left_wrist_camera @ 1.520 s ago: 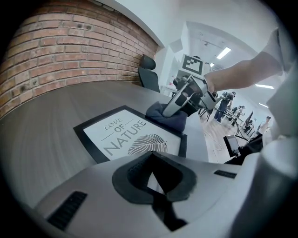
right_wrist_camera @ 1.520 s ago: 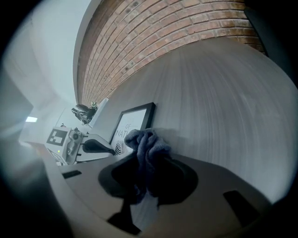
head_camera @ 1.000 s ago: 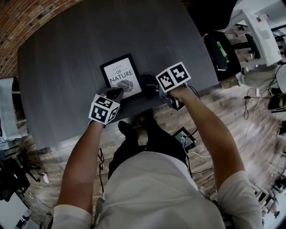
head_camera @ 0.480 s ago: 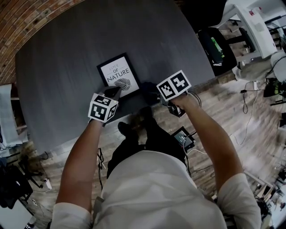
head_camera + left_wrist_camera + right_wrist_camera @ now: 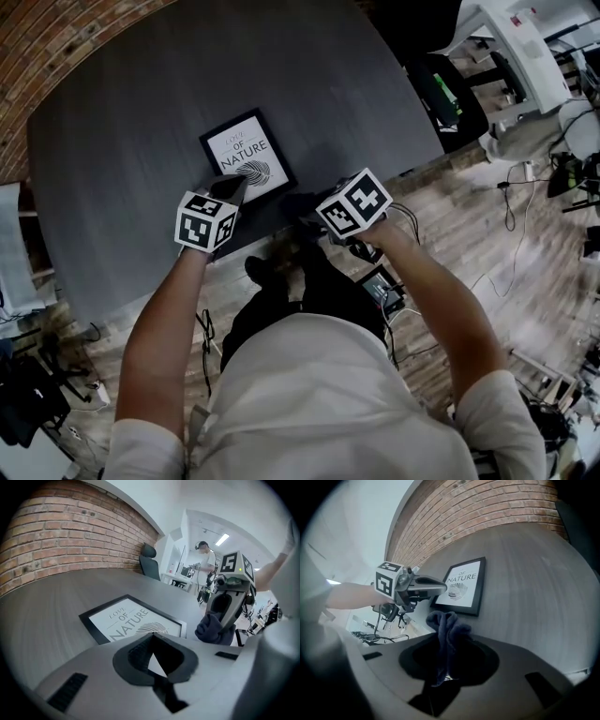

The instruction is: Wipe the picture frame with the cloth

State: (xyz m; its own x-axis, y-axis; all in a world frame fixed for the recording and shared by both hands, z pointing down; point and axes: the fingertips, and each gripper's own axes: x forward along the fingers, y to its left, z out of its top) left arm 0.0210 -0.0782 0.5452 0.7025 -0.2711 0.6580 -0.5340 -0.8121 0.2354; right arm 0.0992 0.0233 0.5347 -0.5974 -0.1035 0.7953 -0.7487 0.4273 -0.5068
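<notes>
The black picture frame (image 5: 246, 159) with a white "NATURE" print lies flat on the dark grey table (image 5: 131, 103). My left gripper (image 5: 232, 191) is shut, its tips resting on the frame's near corner. The left gripper view shows the frame (image 5: 133, 620) just beyond the closed tips (image 5: 151, 638). My right gripper (image 5: 307, 214) is shut on a bunched dark blue cloth (image 5: 296, 203), held above the table's near edge, right of the frame and apart from it. In the right gripper view the cloth (image 5: 446, 626) sticks up between the jaws, with the frame (image 5: 462, 587) and left gripper (image 5: 443, 587) beyond.
A brick wall (image 5: 487, 513) runs behind the table. A black office chair (image 5: 149, 562) stands at the table's far end, and a person (image 5: 202, 557) stands in the background. Right of the table are desks and cables (image 5: 511, 202) on a wooden floor.
My right gripper has drawn the cloth back from beside the frame toward the table's near edge and slightly up. The left gripper has stayed on the frame's corner.
</notes>
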